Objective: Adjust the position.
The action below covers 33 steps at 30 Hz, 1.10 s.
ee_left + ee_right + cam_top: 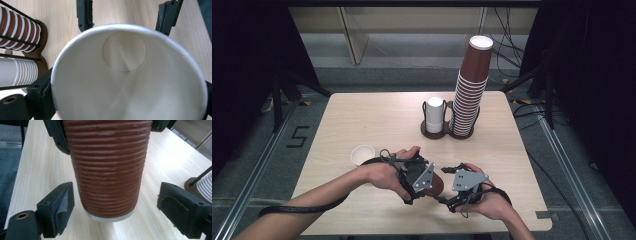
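Brown ribbed cup (108, 170) betw. right gripper (125, 207) fingers (58, 207), not touching; other gripper's fingers (58, 136) clamp cup.

Brown cup (107, 170): 1 paper cup with a ribbed brown outer wall, a plain white interior (130, 82) and a pale rim at its base. It lies roughly level above the near part of the table, between the 2 hands (435, 184). Its mouth faces the person's left and its base the right. The round bottom disc shows deep inside. The cup appears empty and undented.
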Motion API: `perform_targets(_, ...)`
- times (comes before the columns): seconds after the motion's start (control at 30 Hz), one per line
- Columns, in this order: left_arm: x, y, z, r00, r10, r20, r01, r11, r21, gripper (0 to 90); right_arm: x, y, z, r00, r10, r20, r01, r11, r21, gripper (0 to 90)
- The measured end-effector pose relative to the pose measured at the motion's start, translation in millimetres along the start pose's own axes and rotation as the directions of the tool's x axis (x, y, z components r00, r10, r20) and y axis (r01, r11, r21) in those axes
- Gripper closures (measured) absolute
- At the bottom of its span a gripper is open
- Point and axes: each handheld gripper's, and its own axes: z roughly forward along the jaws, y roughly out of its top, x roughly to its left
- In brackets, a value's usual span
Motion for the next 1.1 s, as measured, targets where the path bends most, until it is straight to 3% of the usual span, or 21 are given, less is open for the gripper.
perform_targets(0.33,-1.0,4.2,1.5,0.9993,0.035,0.012,-0.035,0.9991,0.022,8.2,3.1,3.2,9.3,0.9999,-0.007,-0.015,0.007,1.000,0.008,16.3)
perform_targets(0.37,-0.1,5.3,0.5,0.9982,0.059,0.013,-0.059,0.9975,0.038,8.2,3.5,3.5,10.4,0.9997,-0.011,-0.023,0.011,1.000,0.009,16.6)
perform_targets(0.47,-3.3,7.0,1.0,0.9990,0.043,0.013,-0.044,0.9987,0.027,8.2,4.3,4.6,15.4,0.9988,-0.038,-0.032,0.038,0.999,0.007,18.9)
perform_targets(0.5,-3.7,7.6,1.0,0.9988,0.046,0.016,-0.047,0.9986,0.025,8.1,6.0,4.2,16.6,0.9991,-0.012,-0.040,0.013,1.000,0.010,19.5)
perform_targets(0.7,-5.4,8.0,0.4,0.9984,0.052,0.023,-0.052,0.9986,0.010,7.9,6.0,3.8,21.0,0.9971,-0.059,-0.047,0.059,0.998,-0.005,23.1)
perform_targets(0.73,-5.1,7.3,0.1,0.9986,0.047,0.026,-0.047,0.9989,0.004,7.5,7.8,2.8,20.7,0.9980,-0.029,-0.057,0.029,1.000,-0.002,23.1)
perform_targets(0.8,-3.6,5.8,-1.6,0.9986,0.031,0.043,-0.031,0.9994,-0.015,6.0,6.6,1.9,19.8,0.9973,-0.051,-0.054,0.049,0.998,-0.029,23.0)
perform_targets(0.83,-3.6,5.8,-1.6,0.9986,0.031,0.043,-0.031,0.9994,-0.015,5.2,8.5,1.1,18.6,0.9974,-0.017,-0.070,0.015,0.999,-0.030,22.9)
perform_targets(0.87,-3.1,5.5,-2.7,0.9987,0.013,0.049,-0.011,0.9993,-0.035,3.2,8.0,0.6,18.5,0.9968,-0.049,-0.064,0.047,0.999,-0.025,22.9)
perform_targets(0.9,-1.2,5.3,-5.2,0.9988,0.012,0.047,-0.010,0.9984,-0.056,0.0,8.0,0.0,17.9,0.9968,-0.051,-0.063,0.050,0.999,-0.018,23.0)
perform_targets(1.1,1.5,1.7,-12.3,0.9995,-0.026,0.017,0.027,0.9947,-0.099,0.0,5.5,-5.2,12.8,0.9981,-0.032,-0.053,0.031,0.999,-0.031,23.0)
